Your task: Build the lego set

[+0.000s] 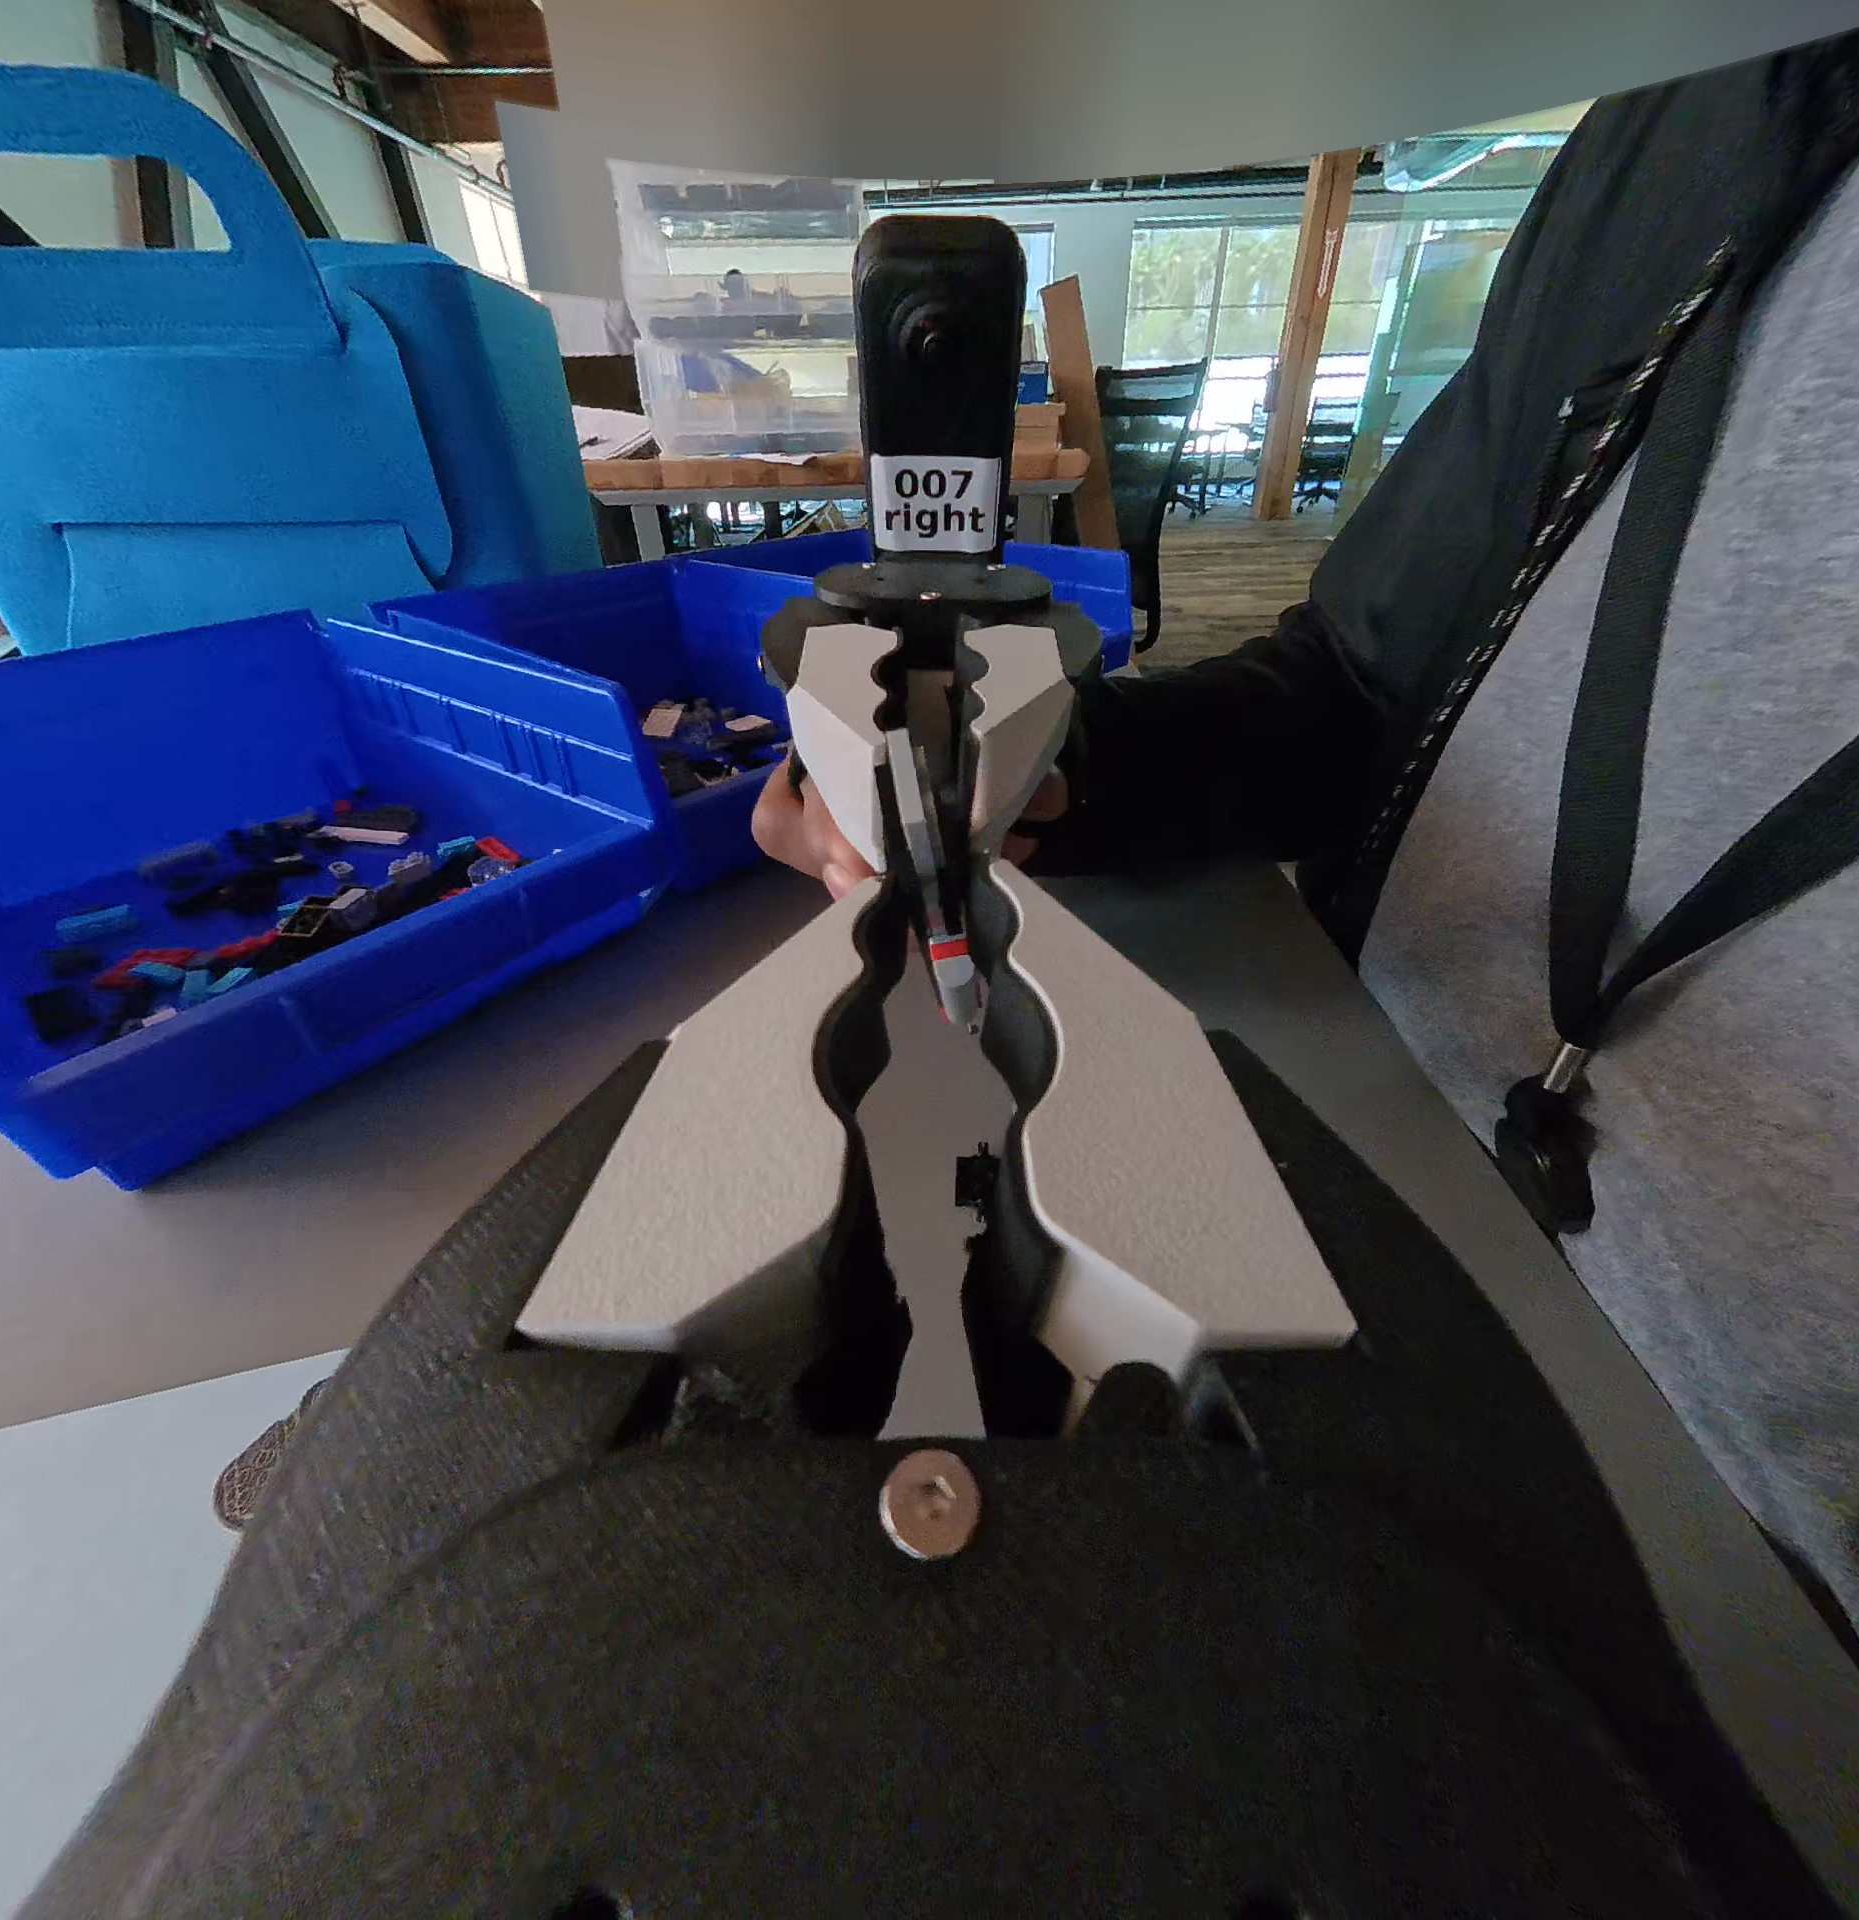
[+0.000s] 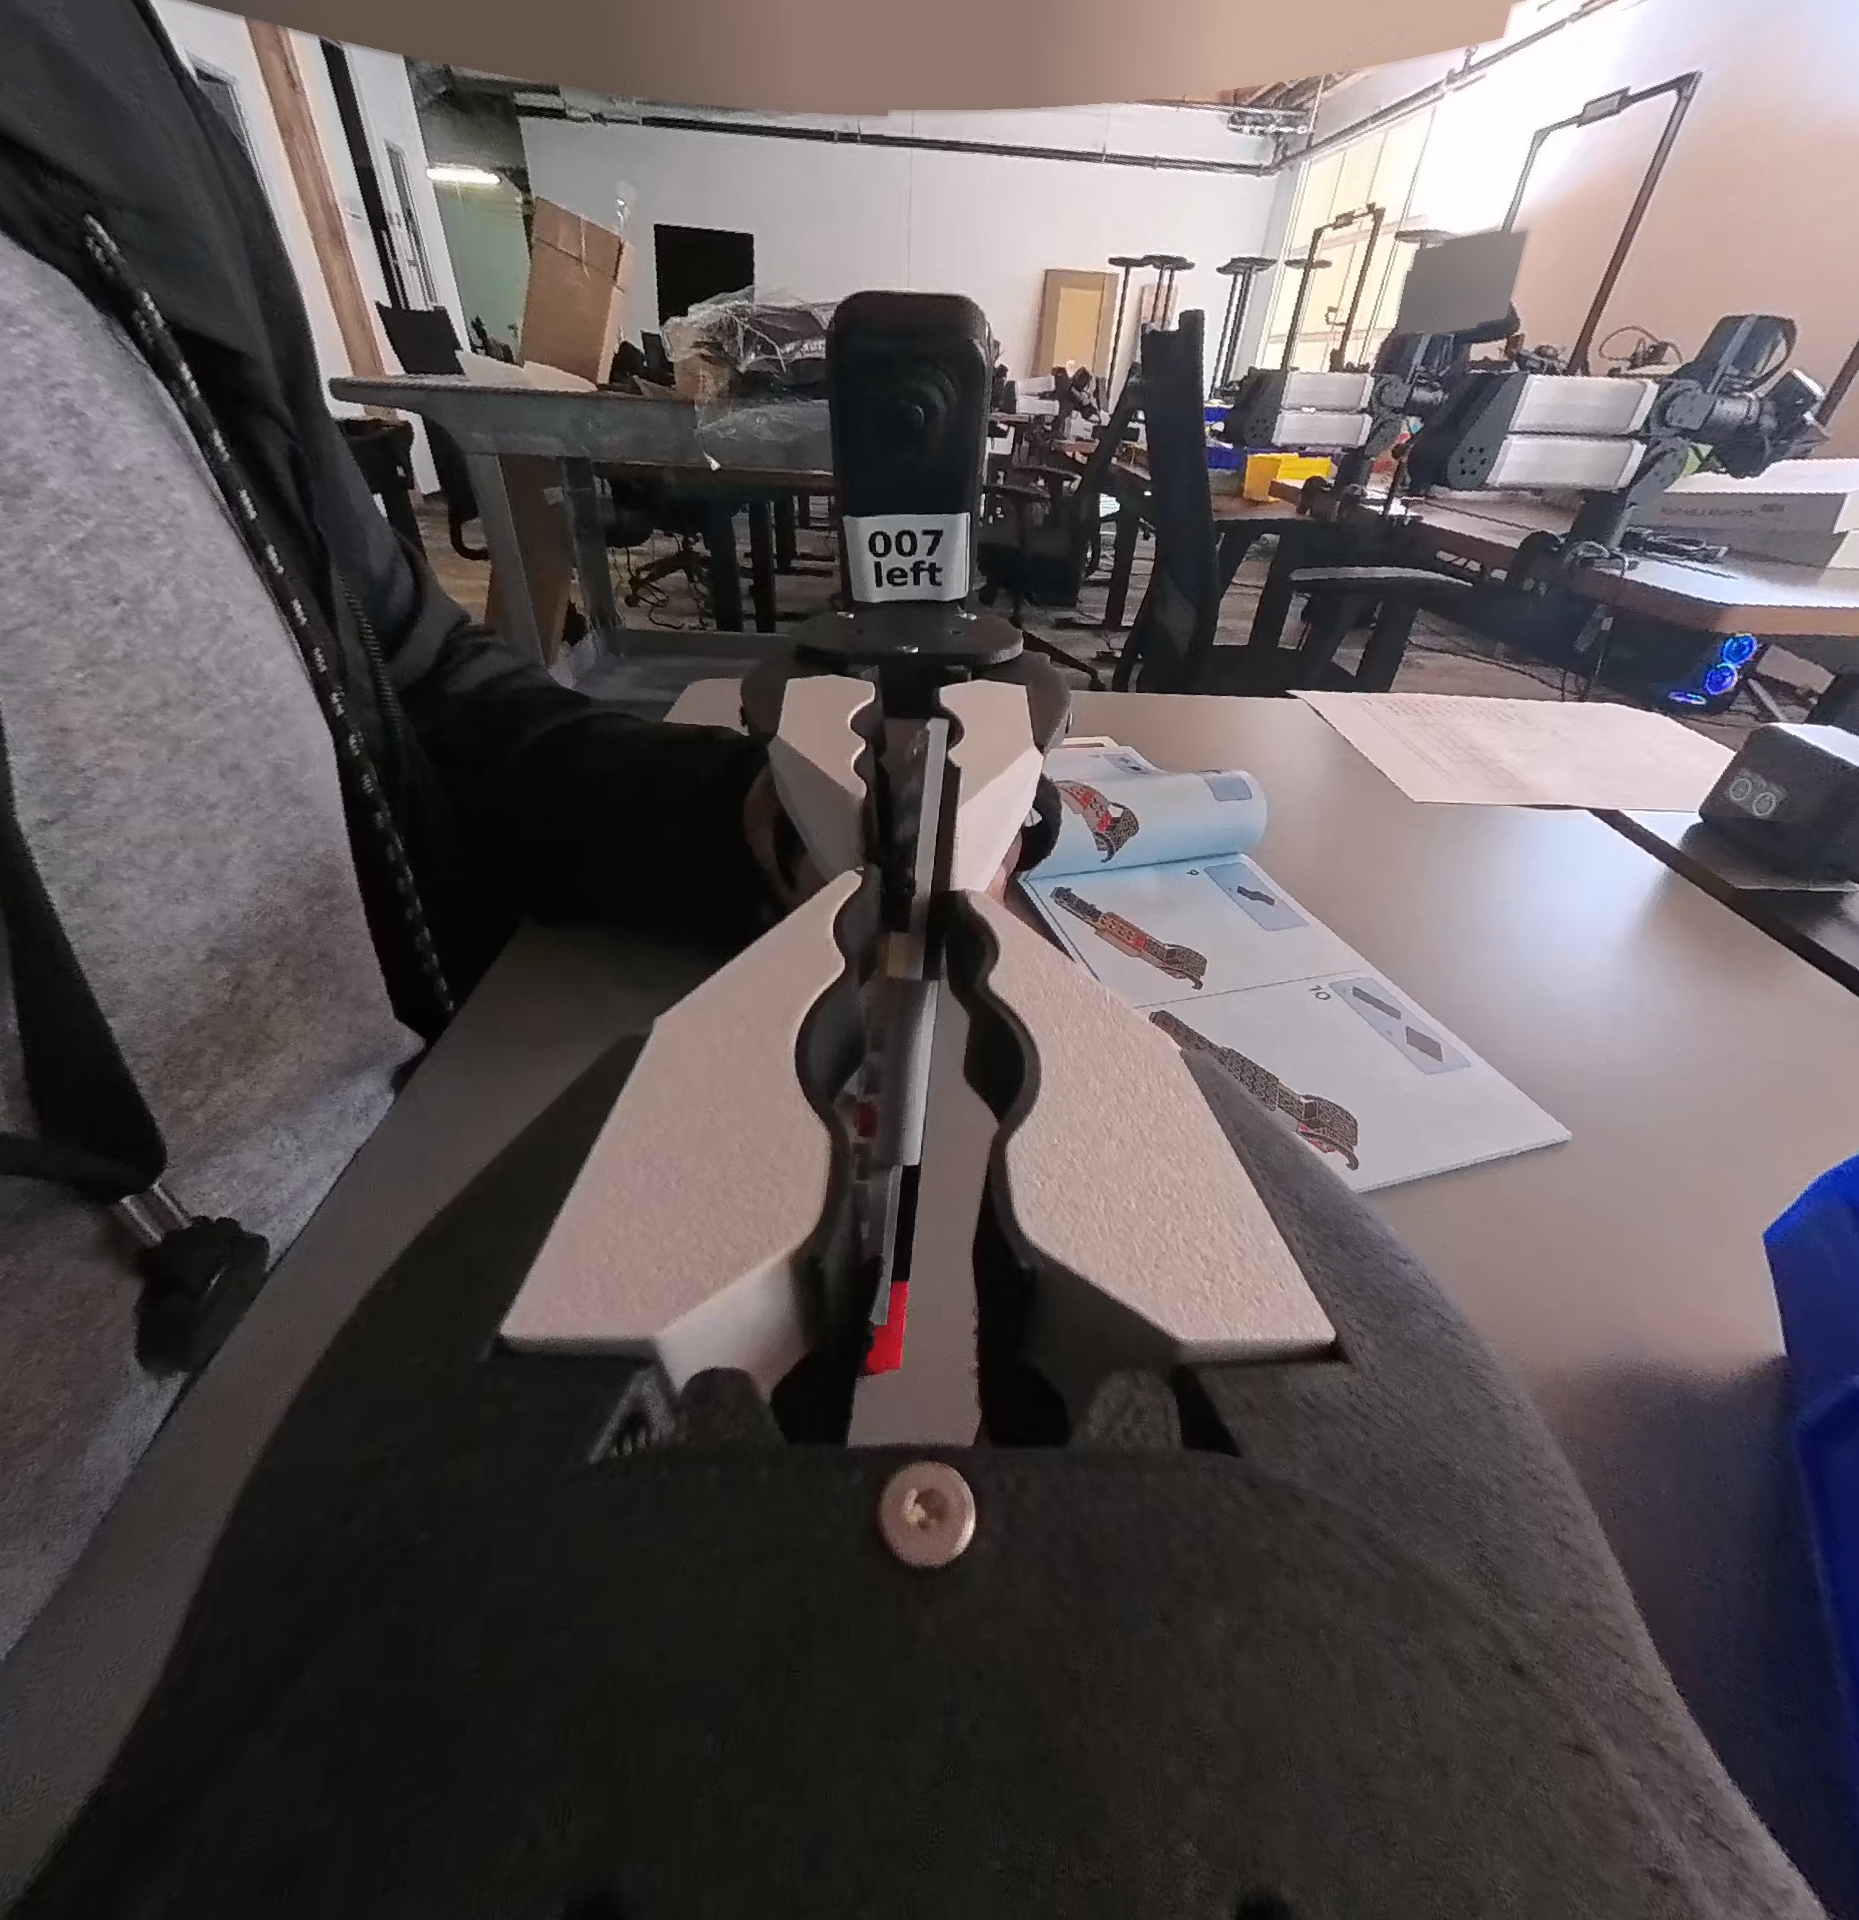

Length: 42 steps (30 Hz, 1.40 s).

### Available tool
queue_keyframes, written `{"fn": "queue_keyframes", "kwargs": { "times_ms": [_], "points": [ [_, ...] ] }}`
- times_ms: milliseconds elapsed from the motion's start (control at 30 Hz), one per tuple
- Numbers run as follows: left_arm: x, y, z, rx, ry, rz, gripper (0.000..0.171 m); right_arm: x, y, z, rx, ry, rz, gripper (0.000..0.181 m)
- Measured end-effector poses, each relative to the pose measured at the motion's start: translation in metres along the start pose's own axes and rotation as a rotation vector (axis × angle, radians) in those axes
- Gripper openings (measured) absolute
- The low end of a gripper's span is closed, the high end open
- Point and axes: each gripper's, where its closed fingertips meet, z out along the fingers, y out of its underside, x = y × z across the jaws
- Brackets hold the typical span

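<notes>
A long thin lego assembly [image 1: 951, 966], grey and black with red bits, is held in the air between the two grippers, which face each other tip to tip. My left gripper [image 1: 940, 899] is closed on its near end. My right gripper [image 1: 930, 852] is closed on the other part. In the right wrist view the assembly [image 2: 899, 1091] runs along the gap of my right gripper [image 2: 909, 904] and into the left gripper [image 2: 909, 873] beyond. Its far end is hidden between the fingers.
Two blue bins [image 1: 312, 1039] [image 1: 696, 623] with loose bricks stand at the left, with a blue felt bag [image 1: 177, 416] behind. An open instruction booklet [image 2: 1268, 987] lies on the grey table [image 2: 1527, 987]. A paper sheet [image 2: 1507, 748] and a small grey box [image 2: 1798, 800] are farther off. The person's torso is close by. The tips of both grippers are at nearly the same place.
</notes>
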Motion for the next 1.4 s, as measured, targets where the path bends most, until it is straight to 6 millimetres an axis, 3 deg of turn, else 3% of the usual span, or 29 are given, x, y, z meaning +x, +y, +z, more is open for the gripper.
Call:
{"fn": "queue_keyframes", "kwargs": {
  "times_ms": [200, 333, 433, 667, 767, 1000, 1400],
  "points": [
    [0.001, -0.005, -0.006, 0.026, -0.059, -0.063, 0.011, -0.001, -0.006, 0.006, 0.042, -0.004, 0.05, 0.015],
    [0.006, -0.009, -0.022, 0.076, -0.153, -0.166, 0.011, -0.005, -0.012, 0.02, 0.069, -0.015, 0.1, 0.016],
    [0.007, -0.008, -0.042, 0.147, -0.263, -0.289, 0.011, -0.006, -0.015, 0.032, 0.076, -0.003, 0.119, 0.032],
    [0.001, -0.002, -0.107, 0.486, -0.446, -0.746, 0.01, -0.008, -0.006, 0.057, 0.029, 0.028, 0.11, 0.038],
    [0.0, 0.004, -0.12, 0.572, -0.464, -0.889, 0.01, -0.009, 0.004, 0.072, -0.036, 0.071, 0.044, 0.04],
    [-0.002, 0.023, -0.119, 0.642, -0.44, -1.135, 0.01, -0.011, 0.018, 0.091, -0.124, 0.154, -0.083, 0.045],
    [-0.012, 0.037, -0.103, 0.645, -0.454, -1.261, 0.01, 0.0, 0.033, 0.075, -0.231, 0.261, -0.202, 0.038]
  ]
}}
